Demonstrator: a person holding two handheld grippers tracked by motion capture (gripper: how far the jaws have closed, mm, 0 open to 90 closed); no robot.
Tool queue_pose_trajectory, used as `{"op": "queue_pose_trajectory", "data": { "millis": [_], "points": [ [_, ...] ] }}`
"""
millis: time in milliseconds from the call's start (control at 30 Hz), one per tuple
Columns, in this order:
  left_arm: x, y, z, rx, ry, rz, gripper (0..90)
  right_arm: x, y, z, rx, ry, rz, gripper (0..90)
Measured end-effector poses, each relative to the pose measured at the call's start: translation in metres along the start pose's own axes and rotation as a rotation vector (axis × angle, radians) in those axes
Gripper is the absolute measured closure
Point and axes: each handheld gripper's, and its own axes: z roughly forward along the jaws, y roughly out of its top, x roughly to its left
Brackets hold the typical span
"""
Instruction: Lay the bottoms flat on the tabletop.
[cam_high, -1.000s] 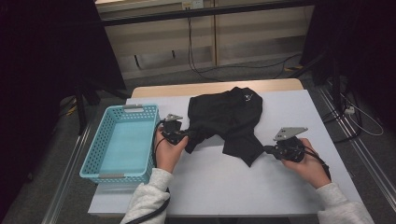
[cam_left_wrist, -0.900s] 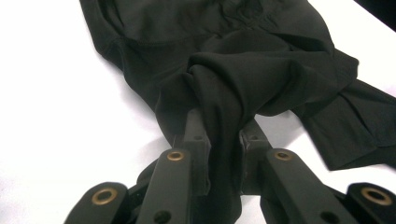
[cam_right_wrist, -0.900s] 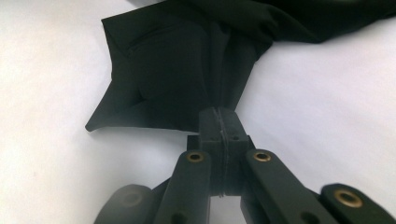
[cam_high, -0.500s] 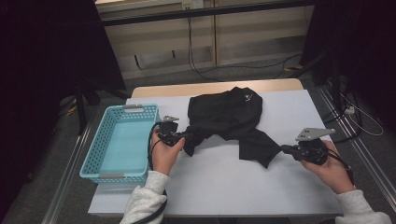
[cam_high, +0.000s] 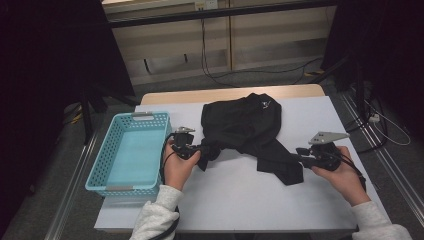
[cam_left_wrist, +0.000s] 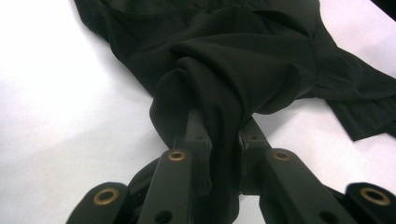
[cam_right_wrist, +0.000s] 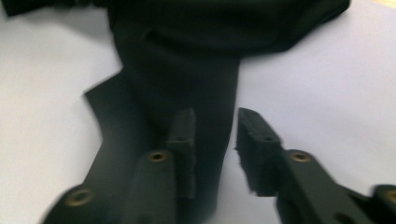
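A black garment (cam_high: 245, 125) lies spread on the white table (cam_high: 240, 200). My left gripper (cam_high: 205, 149) is shut on a bunched sleeve end at the garment's left; in the left gripper view that cloth (cam_left_wrist: 233, 56) is pinched between the jaws of the left gripper (cam_left_wrist: 222, 126). My right gripper (cam_high: 300, 156) sits at the end of the other sleeve, which stretches out to the right. Its jaws have just been opening: in the right gripper view the right gripper (cam_right_wrist: 215, 119) stands apart over the flat sleeve (cam_right_wrist: 187, 60), and a gap shows beside the pads.
A light blue plastic basket (cam_high: 150, 116) stands at the table's left edge, next to my left hand. Bare white table lies in front of the garment and to its right. Cables run across the floor beyond the table and at the right.
The right hand drew the sleeve a little out to the right, and the sleeve now lies straight. The right jaws have parted from the cloth. The left hand has kept still.
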Motion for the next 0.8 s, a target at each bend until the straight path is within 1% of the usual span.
{"op": "queue_pose_trajectory", "data": {
  "millis": [67,133,233,267,300,333,367,400,433,500,533,567,633,667,700,733,800],
  "points": [
    [0.001,0.000,0.000,0.003,-0.002,-0.002,79.0,-0.002,0.004,0.007,-0.004,-0.016,0.024,65.1],
    [0.001,-0.001,0.001,0.008,-0.001,0.002,79.0,-0.003,0.007,0.018,0.010,-0.026,0.054,62.6],
    [0.000,-0.002,0.001,0.010,-0.009,-0.005,79.1,-0.006,0.007,0.036,0.056,-0.048,0.081,61.3],
    [0.000,-0.002,0.001,0.008,-0.010,-0.008,79.0,-0.008,0.006,0.043,0.083,-0.053,0.097,61.8],
    [0.000,-0.002,0.001,0.004,-0.008,-0.006,79.1,-0.008,0.006,0.047,0.101,-0.057,0.103,61.2],
    [0.000,-0.002,0.001,0.004,-0.008,-0.005,79.0,-0.009,0.005,0.050,0.097,-0.057,0.120,62.7],
    [0.000,-0.001,0.000,0.005,-0.011,-0.005,79.0,-0.010,0.006,0.052,0.088,-0.046,0.139,63.5],
    [0.000,-0.001,0.000,0.000,-0.011,-0.006,79.0,-0.009,0.007,0.053,0.094,-0.044,0.139,66.1],
    [0.000,-0.001,0.000,-0.002,-0.014,-0.010,79.0,-0.008,0.008,0.054,0.098,-0.053,0.129,70.1],
    [-0.001,-0.001,-0.001,-0.007,-0.014,-0.010,79.0,-0.007,0.008,0.054,0.092,-0.025,0.117,81.2],
    [-0.001,0.000,-0.001,-0.006,-0.016,-0.010,79.0,-0.007,0.008,0.054,0.094,-0.005,0.127,89.8],
    [0.000,0.000,-0.001,-0.007,-0.016,-0.009,79.1,-0.007,0.007,0.054,0.093,0.008,0.137,89.9],
    [0.000,0.000,-0.002,-0.011,-0.018,-0.016,79.1,-0.008,0.008,0.051,0.101,-0.009,0.116,90.0],
    [0.000,0.000,-0.003,-0.012,-0.019,-0.017,79.1,-0.009,0.009,0.047,0.094,-0.020,0.112,90.0],
    [0.001,0.001,-0.005,-0.019,-0.019,-0.020,79.1,-0.011,0.009,0.043,0.086,-0.016,0.119,90.0],
    [0.001,0.001,-0.005,-0.024,-0.022,-0.024,79.1,-0.013,0.010,0.035,0.059,-0.020,0.130,90.0],
    [0.002,0.002,-0.007,-0.028,-0.021,-0.021,79.1,-0.018,0.011,0.022,0.019,-0.046,0.133,90.0]
  ]
}}
